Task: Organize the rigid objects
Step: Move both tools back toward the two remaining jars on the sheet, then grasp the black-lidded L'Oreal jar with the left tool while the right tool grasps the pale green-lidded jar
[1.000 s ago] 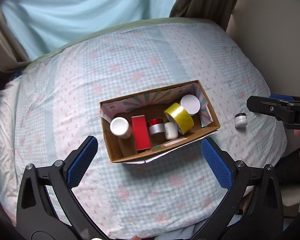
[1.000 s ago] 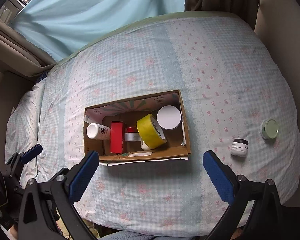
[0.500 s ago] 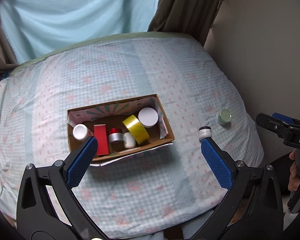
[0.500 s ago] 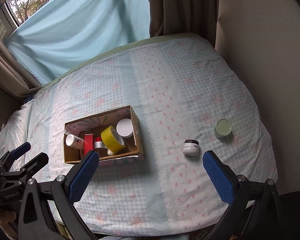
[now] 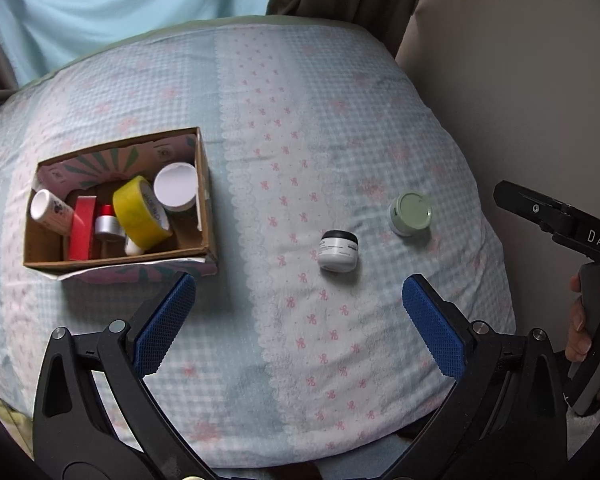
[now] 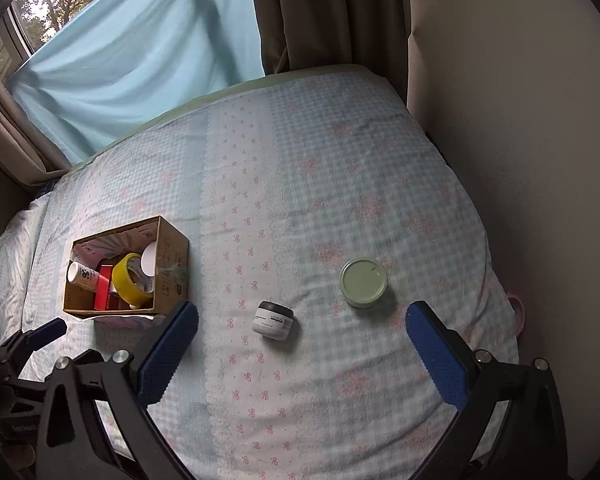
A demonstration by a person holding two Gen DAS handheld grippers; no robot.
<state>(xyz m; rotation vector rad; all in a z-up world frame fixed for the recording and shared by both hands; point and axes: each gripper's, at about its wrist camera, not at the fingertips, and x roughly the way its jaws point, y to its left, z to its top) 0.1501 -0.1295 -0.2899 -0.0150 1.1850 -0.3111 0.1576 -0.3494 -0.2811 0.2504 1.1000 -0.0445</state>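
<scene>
A cardboard box point(image 5: 204, 208) point(image 6: 174, 256) sits on the bed at the left, holding a yellow tape roll point(image 5: 140, 212), a red box point(image 5: 82, 228), a white tube point(image 5: 50, 212), a white-lidded jar point(image 5: 176, 186) and a small silver jar. A white jar with a black lid point(image 5: 337, 251) point(image 6: 274, 320) and a green-lidded jar point(image 5: 410, 215) point(image 6: 363, 282) stand on the cover to its right. My left gripper point(image 5: 298, 322) is open and empty, above the cover near the white jar. My right gripper point(image 6: 300, 350) is open and empty, just short of both jars.
The bed has a blue checked cover point(image 5: 300, 120) with pink bows. A beige wall point(image 6: 520, 120) runs along its right edge. Brown and light blue curtains point(image 6: 140, 60) hang behind. The bed's near edge drops off below the grippers.
Both grippers have swung to the right. The box has shifted to the left of both views and the two loose jars have come to the middle and nearer.
</scene>
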